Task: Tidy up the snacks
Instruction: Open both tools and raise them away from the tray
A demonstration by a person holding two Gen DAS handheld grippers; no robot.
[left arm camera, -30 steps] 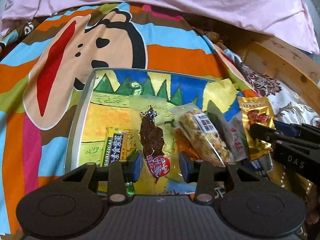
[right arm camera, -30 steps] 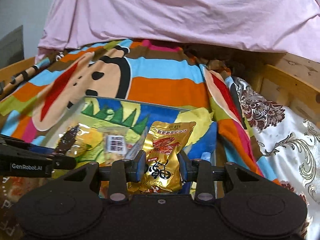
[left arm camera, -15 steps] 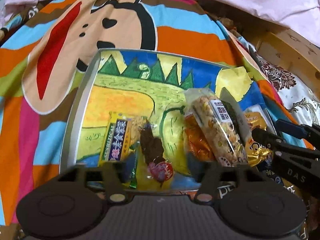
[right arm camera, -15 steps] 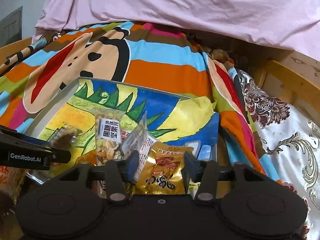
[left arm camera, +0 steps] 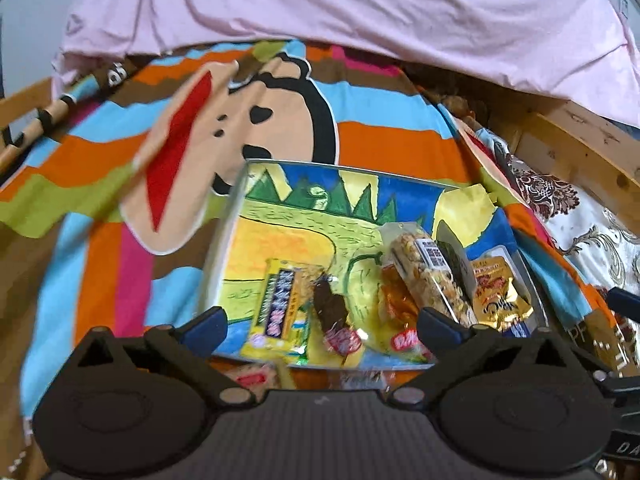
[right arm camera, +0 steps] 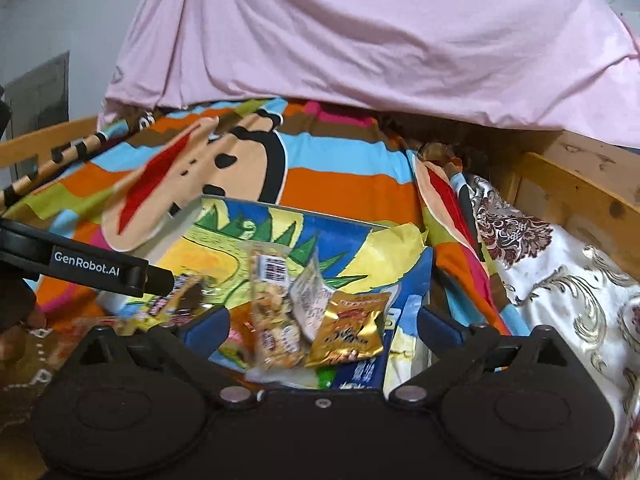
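A shallow tray (left arm camera: 224,236) with a painted landscape lies on the striped bedspread. In it lie a yellow bar packet (left arm camera: 278,312), a dark dried-meat packet (left arm camera: 332,312), a clear nut-mix packet (left arm camera: 430,276) and a gold packet (left arm camera: 498,296). My left gripper (left arm camera: 322,326) hangs over the tray's near edge, its jaws opening wide, nothing pressed between the pads. My right gripper (right arm camera: 324,322) is likewise opening, with the gold packet (right arm camera: 350,330) and nut-mix packet (right arm camera: 272,308) lying loose in the tray (right arm camera: 224,204) beyond its fingers.
A pink sheet (left arm camera: 360,12) is bunched at the back. A wooden bed frame (right arm camera: 576,188) runs along the right beside a floral cloth (right arm camera: 560,280). More snack packets (left arm camera: 252,378) lie just in front of the tray. The other gripper's black finger (right arm camera: 100,270) reaches in from the left.
Both grippers let go: the dark packet and the gold packet dropped into the tray, both pairs of jaws opened wide, and both grippers pulled back and up.
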